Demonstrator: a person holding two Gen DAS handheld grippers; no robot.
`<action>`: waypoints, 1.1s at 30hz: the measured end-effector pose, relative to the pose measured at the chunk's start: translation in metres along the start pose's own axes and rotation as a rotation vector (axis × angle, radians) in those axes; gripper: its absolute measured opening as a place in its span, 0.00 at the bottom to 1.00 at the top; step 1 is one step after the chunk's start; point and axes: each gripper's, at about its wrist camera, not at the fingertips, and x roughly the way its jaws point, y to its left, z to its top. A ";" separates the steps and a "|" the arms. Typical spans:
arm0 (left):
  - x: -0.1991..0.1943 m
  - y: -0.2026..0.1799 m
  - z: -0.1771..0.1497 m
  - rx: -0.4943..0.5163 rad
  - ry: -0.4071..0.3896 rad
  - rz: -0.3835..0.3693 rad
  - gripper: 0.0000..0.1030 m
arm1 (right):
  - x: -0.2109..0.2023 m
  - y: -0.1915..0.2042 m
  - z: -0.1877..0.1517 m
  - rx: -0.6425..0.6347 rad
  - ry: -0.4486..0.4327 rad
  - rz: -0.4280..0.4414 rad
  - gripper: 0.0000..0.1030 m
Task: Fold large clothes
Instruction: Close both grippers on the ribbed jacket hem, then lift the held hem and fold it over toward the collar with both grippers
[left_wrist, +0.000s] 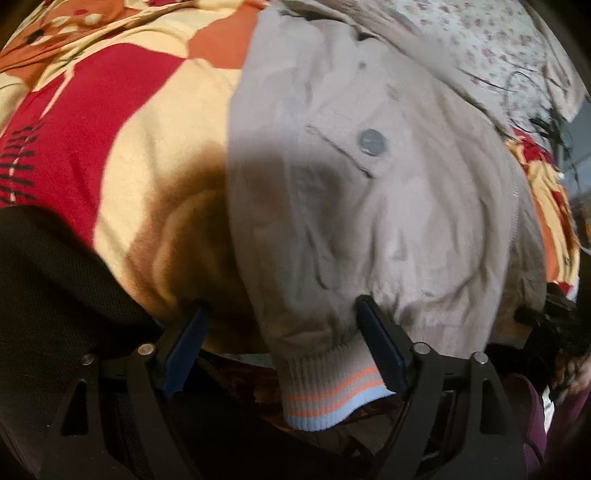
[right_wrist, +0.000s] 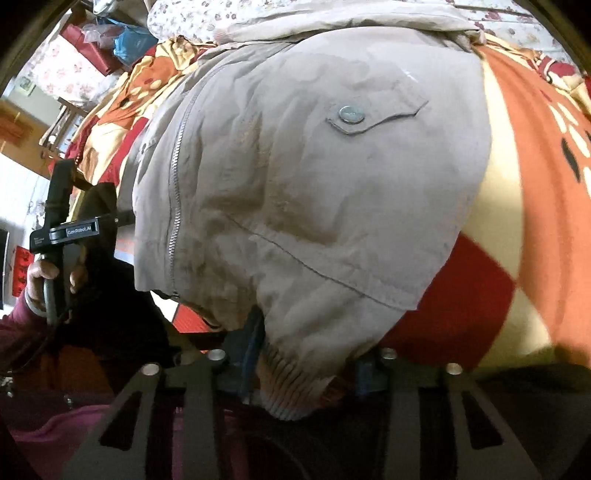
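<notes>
A beige jacket (left_wrist: 369, 206) with a snap-button pocket flap lies on a patterned bedspread (left_wrist: 122, 110). In the left wrist view its ribbed hem (left_wrist: 325, 391), striped orange and pale blue, hangs between the fingers of my left gripper (left_wrist: 282, 332). The hem touches the right finger only, so the jaws stand open around it. In the right wrist view the same jacket (right_wrist: 314, 192) fills the middle, zipper (right_wrist: 175, 206) on the left. My right gripper (right_wrist: 308, 360) is shut on the bunched ribbed hem (right_wrist: 295, 384); fabric hides its fingertips.
The red, orange and cream bedspread (right_wrist: 524, 184) spreads to both sides. A floral sheet (left_wrist: 480, 48) lies beyond the jacket. A person's hand (right_wrist: 37, 273) in a maroon sleeve holds the other tool at the left. Furniture and bags (right_wrist: 122, 37) stand at the far left.
</notes>
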 end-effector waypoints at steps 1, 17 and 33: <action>-0.001 -0.003 0.000 0.023 0.003 -0.032 0.36 | -0.005 0.000 0.000 0.000 -0.018 0.017 0.28; -0.135 0.009 0.117 -0.020 -0.390 -0.270 0.13 | -0.107 -0.007 0.082 0.054 -0.494 0.217 0.13; -0.062 -0.033 0.320 -0.079 -0.485 -0.097 0.12 | -0.090 -0.119 0.254 0.322 -0.603 0.044 0.13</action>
